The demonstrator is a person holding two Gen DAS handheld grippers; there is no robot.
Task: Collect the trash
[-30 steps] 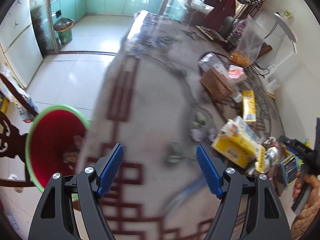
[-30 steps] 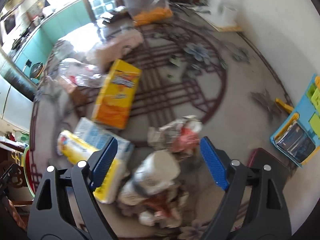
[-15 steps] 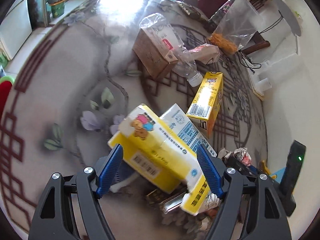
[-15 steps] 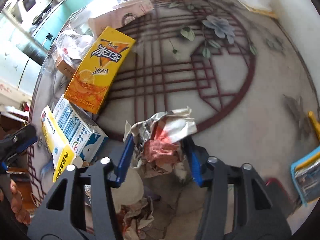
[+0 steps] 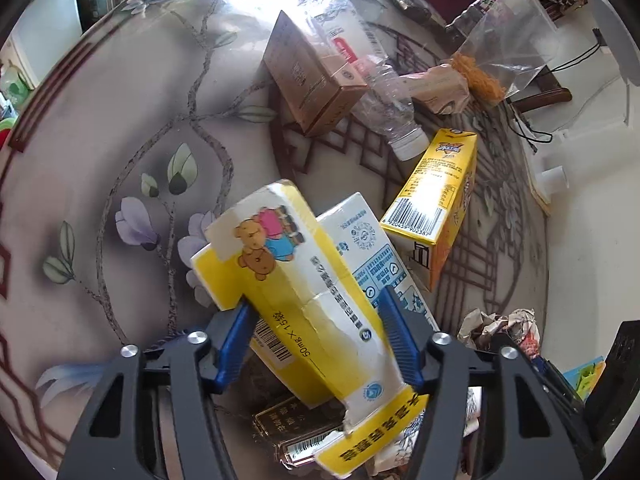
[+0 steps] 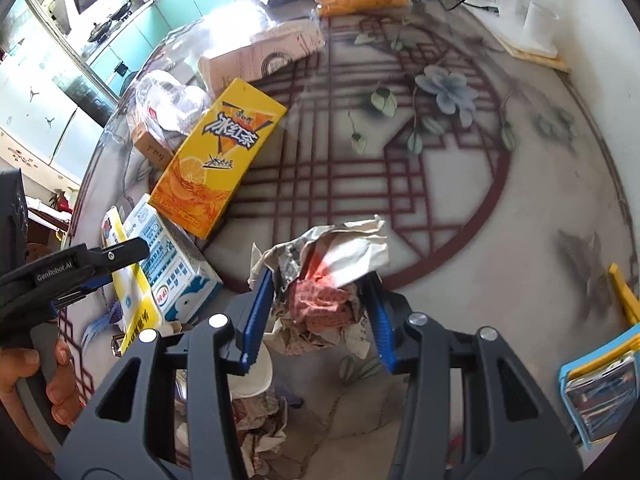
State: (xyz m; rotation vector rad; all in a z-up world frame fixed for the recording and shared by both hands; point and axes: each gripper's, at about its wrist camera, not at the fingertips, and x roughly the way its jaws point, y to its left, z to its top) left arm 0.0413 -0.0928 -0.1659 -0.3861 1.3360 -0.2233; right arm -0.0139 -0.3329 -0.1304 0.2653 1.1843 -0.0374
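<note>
My left gripper (image 5: 316, 316) is shut on a torn yellow-and-white carton with a bear picture (image 5: 296, 288), its blue pads pressed on both sides. A white-and-blue milk carton (image 5: 372, 256) lies against it. My right gripper (image 6: 320, 304) is shut on a crumpled wad of paper with red print (image 6: 324, 280). The left gripper also shows in the right wrist view (image 6: 80, 268), on the yellow carton (image 6: 128, 280).
On the patterned table (image 5: 100, 160) lie an orange iced-tea carton (image 5: 436, 200), a brown box (image 5: 308, 76), a clear plastic bottle (image 5: 380, 92), a plastic bag with orange snacks (image 5: 496, 52), a paper cup (image 6: 252, 372) and more crumpled wrappers (image 6: 260, 420). A blue tray (image 6: 600, 392) sits at the right.
The left gripper swung from the red bin over to the yellow carton and closed on it. The right gripper lowered onto the crumpled paper and closed on it.
</note>
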